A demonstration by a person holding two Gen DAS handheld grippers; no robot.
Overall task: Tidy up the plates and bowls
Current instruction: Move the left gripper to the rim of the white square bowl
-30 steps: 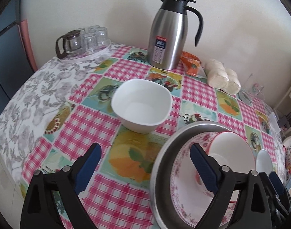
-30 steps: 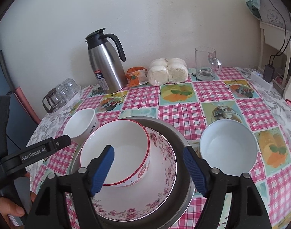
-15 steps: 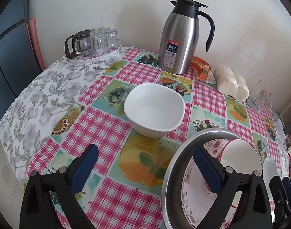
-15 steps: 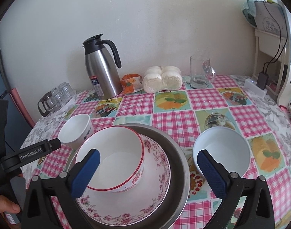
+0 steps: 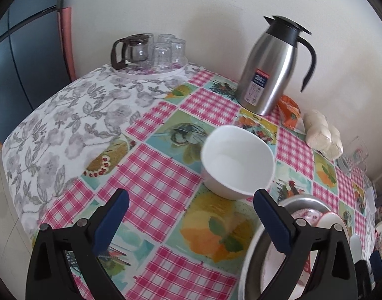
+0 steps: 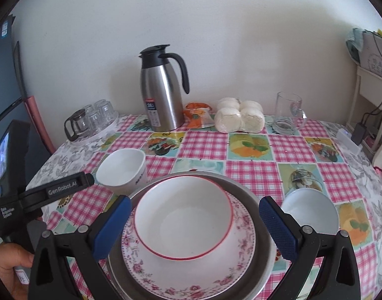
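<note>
The stack sits at the near edge of the table [image 6: 286,147]: a red-rimmed bowl [image 6: 183,221] rests in a floral plate [image 6: 241,255], which lies in a wide metal basin [image 6: 263,227]. Two white bowls are not yet stacked, one on each side of it. The square white bowl [image 5: 237,161] stands to the far left of the stack, just beside the basin's rim, and the round white bowl [image 6: 312,216] stands to its right, also close to the rim. The left gripper [image 5: 188,221] is open, with bare tablecloth between its blue pads, and the square bowl lies just ahead of it and a little to the right, its near wall almost level with the right fingertip. So the left hand is clearly the nearer one for that bowl (the right gripper would have to cross the whole stack to get there). The right gripper [image 6: 194,227] has its jaws spread as wide as they go and holds nothing; the red-rimmed bowl shows between its fingers but the pads stand clear of it on both sides. The round bowl lies just to the right of its right finger, so that one falls to the right hand. Neither bowl has a real long axis, though the square one presents a flat side towards the left gripper, which I judge easier to pinch at the rim than a corner. Either bowl then has only a short way inward to reach the stack.
</note>
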